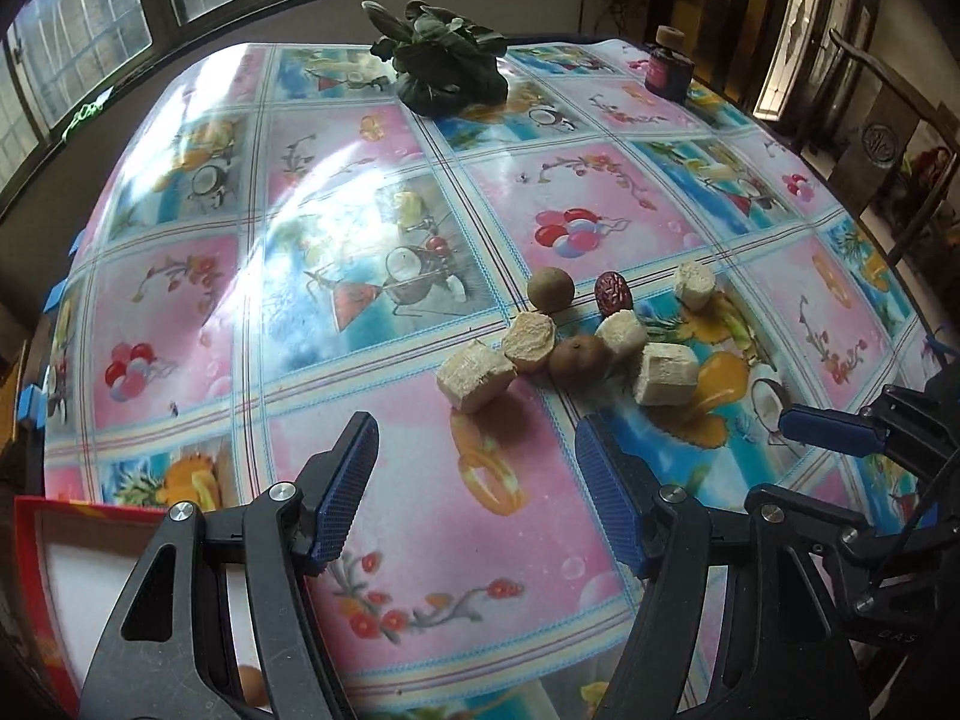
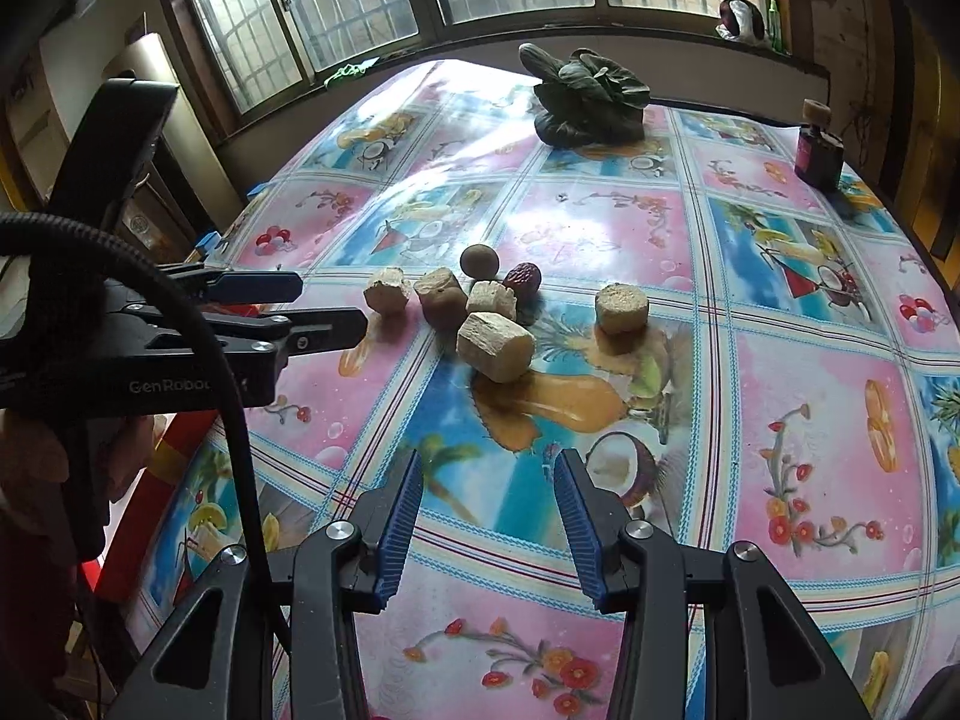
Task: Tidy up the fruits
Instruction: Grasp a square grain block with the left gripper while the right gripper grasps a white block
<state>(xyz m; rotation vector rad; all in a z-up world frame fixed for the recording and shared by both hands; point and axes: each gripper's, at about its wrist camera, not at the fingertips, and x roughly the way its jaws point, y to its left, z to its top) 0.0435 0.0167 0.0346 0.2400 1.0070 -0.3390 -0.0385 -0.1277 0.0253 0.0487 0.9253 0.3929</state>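
Eight pieces lie bunched near the middle of the table [image 1: 180, 312]: five pale cut chunks, two round brown fruits and one red date [image 1: 613, 291]. Your left gripper [image 1: 477, 456] hovers just short of them with its blue pads spread wide and nothing between them. The nearest chunk [image 1: 474, 375] sits right ahead of that gap, slightly to its left side, and the second chunk [image 1: 528, 341] touches it. Behind these, one brown fruit [image 1: 579, 363] rests against the pale pieces, and the other brown fruit [image 1: 550, 288] lies farther off, beside the date.

Your right gripper [image 2: 489, 483] is also parted and empty, held back from the pile. The big chunk [image 2: 495, 345] lies straight ahead of it, well clear of the fingertips. One round chunk [image 2: 621, 309] stands apart to the right of the cluster.

At your left, a red-rimmed tray [image 1: 27, 570] sits at the table's near edge; something orange seems to lie in it, though the arm hides most of it. Leafy greens [image 1: 447, 69] and a small dark jar [image 1: 666, 69] stand at the far end.
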